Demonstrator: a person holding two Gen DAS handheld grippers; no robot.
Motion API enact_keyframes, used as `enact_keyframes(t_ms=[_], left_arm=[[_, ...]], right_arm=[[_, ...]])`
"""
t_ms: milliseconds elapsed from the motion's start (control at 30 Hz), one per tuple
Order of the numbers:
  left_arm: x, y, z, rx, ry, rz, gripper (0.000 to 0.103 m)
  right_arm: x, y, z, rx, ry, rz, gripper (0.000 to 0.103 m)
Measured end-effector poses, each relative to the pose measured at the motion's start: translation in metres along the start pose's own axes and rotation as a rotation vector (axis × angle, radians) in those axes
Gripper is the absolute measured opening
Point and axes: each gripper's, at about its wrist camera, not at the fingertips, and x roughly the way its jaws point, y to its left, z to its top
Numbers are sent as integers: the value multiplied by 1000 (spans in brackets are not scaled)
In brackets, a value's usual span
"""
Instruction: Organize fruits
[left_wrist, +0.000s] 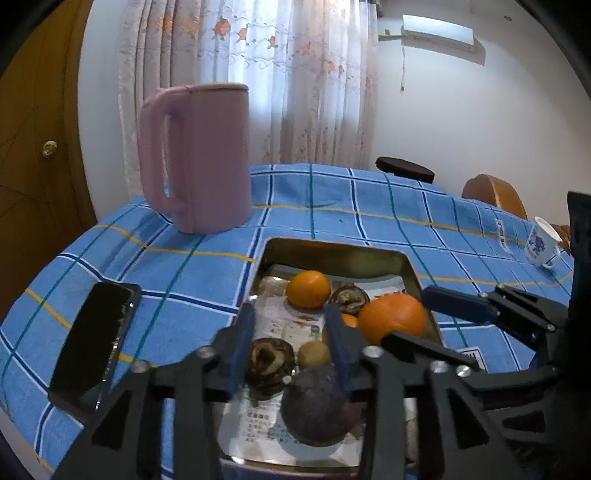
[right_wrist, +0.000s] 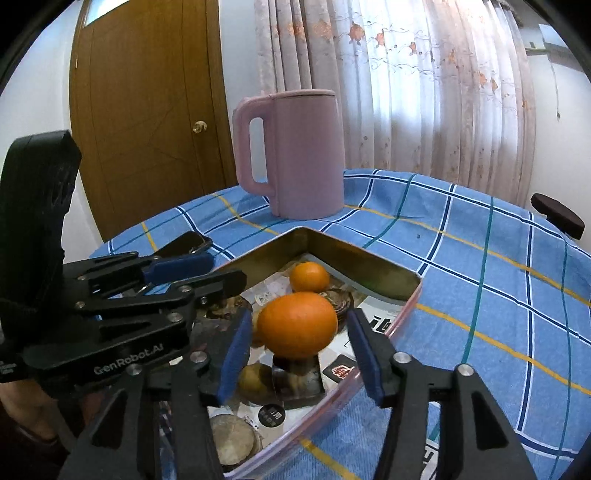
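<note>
A metal tray (left_wrist: 334, 249) lined with printed paper sits on the blue checked tablecloth and holds the fruit. In the left wrist view it holds a small orange (left_wrist: 308, 289), a big orange (left_wrist: 392, 317), a dark purple fruit (left_wrist: 317, 404), a small brown-green fruit (left_wrist: 314, 354) and dark dried pieces (left_wrist: 269, 360). My left gripper (left_wrist: 291, 350) is open over the tray, above the dried piece and the small fruit. My right gripper (right_wrist: 295, 354) is open around the big orange (right_wrist: 297, 325), with a gap on both sides. The tray (right_wrist: 369, 264) and the small orange (right_wrist: 309, 277) show there too.
A pink jug (left_wrist: 199, 158) stands behind the tray. A black phone (left_wrist: 96, 343) lies to the tray's left. A white cup with blue print (left_wrist: 541, 242) lies at the far right. A dark stool (left_wrist: 404, 169) and a wooden chair (left_wrist: 495, 194) stand beyond the table.
</note>
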Motion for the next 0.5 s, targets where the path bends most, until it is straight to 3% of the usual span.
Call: enact_keyframes(t_ms=[33, 133, 300, 367, 433, 500], left_arm=[[-3, 1, 0, -3, -8, 6, 63], [-11, 2, 0, 0, -30, 2, 75], [-30, -3, -1, 13, -68, -28, 79], [-37, -3, 0, 5, -87, -30, 84], [-46, -3, 1, -8, -114, -32, 97], [-52, -4, 2, -5, -137, -28, 97]], right_arm=[[-2, -1, 0, 5, -6, 3, 64], [-12, -2, -1, 15, -23, 0, 66], [-33, 1, -6, -14, -31, -64, 71], [-43, 0, -8, -18, -42, -82, 72], [-53, -3, -10, -13, -55, -126, 72], [-64, -5, -10, -8, -77, -162, 73]])
